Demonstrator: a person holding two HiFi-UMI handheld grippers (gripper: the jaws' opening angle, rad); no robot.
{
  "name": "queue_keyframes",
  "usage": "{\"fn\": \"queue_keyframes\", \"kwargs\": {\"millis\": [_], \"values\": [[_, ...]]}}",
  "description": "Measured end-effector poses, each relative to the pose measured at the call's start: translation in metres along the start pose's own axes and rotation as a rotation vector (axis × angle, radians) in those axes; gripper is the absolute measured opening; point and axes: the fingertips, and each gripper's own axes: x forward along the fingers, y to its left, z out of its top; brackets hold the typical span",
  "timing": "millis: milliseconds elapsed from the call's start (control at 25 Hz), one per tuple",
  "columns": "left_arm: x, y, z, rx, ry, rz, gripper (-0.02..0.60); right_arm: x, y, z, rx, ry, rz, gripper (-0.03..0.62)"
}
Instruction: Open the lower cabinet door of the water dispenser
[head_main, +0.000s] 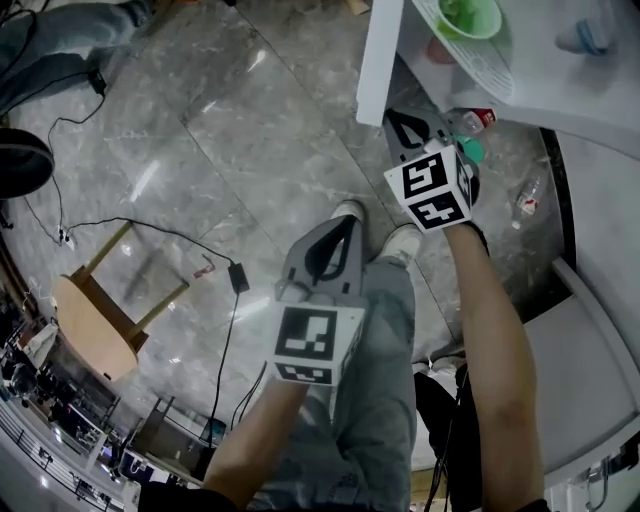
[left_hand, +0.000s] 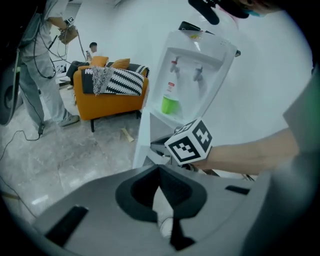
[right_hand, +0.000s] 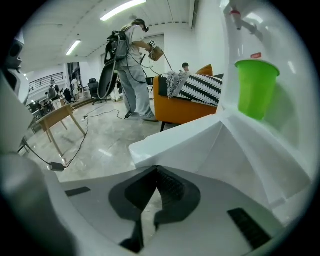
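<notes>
The white water dispenser (left_hand: 192, 70) stands against the wall with a green cup (left_hand: 170, 105) under its taps. Its lower cabinet door (head_main: 378, 60) is swung outward as a narrow white panel; in the right gripper view the door's edge (right_hand: 175, 142) lies just beyond the jaws. My right gripper (head_main: 405, 128) is at that door edge, shut with nothing between its pads, and its marker cube (left_hand: 190, 141) shows in the left gripper view. My left gripper (head_main: 325, 250) hangs lower left, over the person's legs, shut and empty.
Small bottles (head_main: 480, 120) lie low by the dispenser's base. A wooden stool (head_main: 95, 320) and black cables (head_main: 225, 330) are on the marble floor at left. An orange sofa (left_hand: 112, 97) and a standing person (right_hand: 132, 70) are farther back.
</notes>
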Motion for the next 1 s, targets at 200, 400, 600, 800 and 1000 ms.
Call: {"fn": "queue_keyframes", "kwargs": {"millis": [200, 400, 600, 800, 1000], "values": [[-0.003, 0.015, 0.0, -0.029, -0.005, 0.009, 0.011, 0.02, 0.012, 0.024, -0.024, -0.007, 0.033, 0.011], [-0.006, 0.026, 0.001, -0.057, -0.013, 0.02, 0.011, 0.037, 0.02, 0.047, -0.024, -0.018, 0.056, 0.011], [-0.01, 0.042, 0.004, -0.086, -0.025, 0.04, 0.011, 0.055, 0.03, 0.069, -0.087, -0.003, 0.079, 0.011], [-0.015, 0.057, 0.007, -0.109, -0.035, 0.057, 0.011, 0.071, 0.036, 0.085, -0.081, -0.007, 0.1, 0.011], [-0.02, 0.074, 0.009, -0.137, -0.047, 0.083, 0.011, 0.088, 0.037, 0.105, -0.072, -0.026, 0.085, 0.011]]}}
